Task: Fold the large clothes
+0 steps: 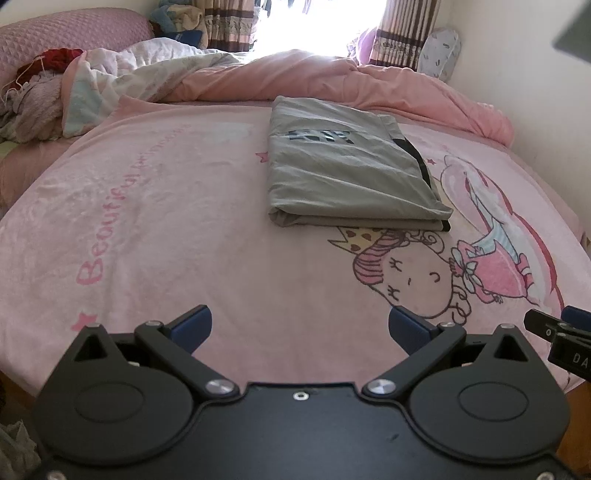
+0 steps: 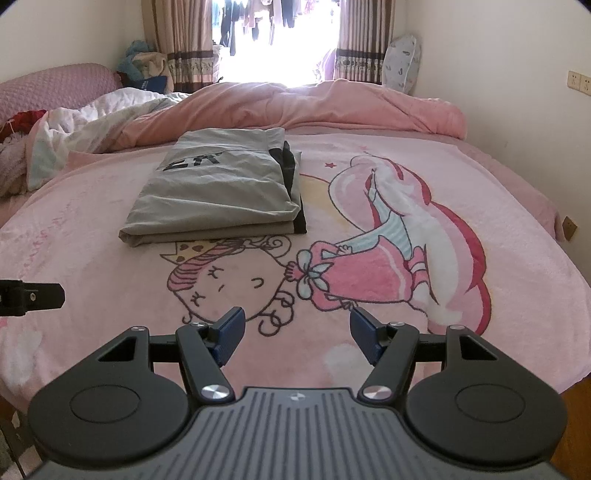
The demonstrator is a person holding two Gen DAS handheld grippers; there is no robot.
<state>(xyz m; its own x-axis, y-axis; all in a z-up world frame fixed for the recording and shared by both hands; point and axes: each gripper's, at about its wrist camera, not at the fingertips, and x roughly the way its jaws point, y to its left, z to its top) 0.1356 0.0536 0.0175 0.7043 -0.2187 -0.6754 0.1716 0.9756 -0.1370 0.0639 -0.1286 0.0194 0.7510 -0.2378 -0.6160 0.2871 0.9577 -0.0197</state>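
A grey garment with black trim (image 1: 347,170) lies folded into a neat rectangle on the pink blanket (image 1: 166,221), in the middle of the bed; it also shows in the right wrist view (image 2: 218,188). My left gripper (image 1: 300,326) is open and empty, held above the blanket well short of the garment. My right gripper (image 2: 295,334) is open and empty too, over the cartoon print near the bed's front edge. Each gripper shows at the edge of the other's view.
A rumpled pink duvet (image 1: 332,81) and a white quilt (image 1: 122,74) lie piled at the far side of the bed. A pink pillow (image 1: 66,33) and loose clothes (image 1: 29,107) sit at the far left. A wall (image 2: 517,74) runs along the right.
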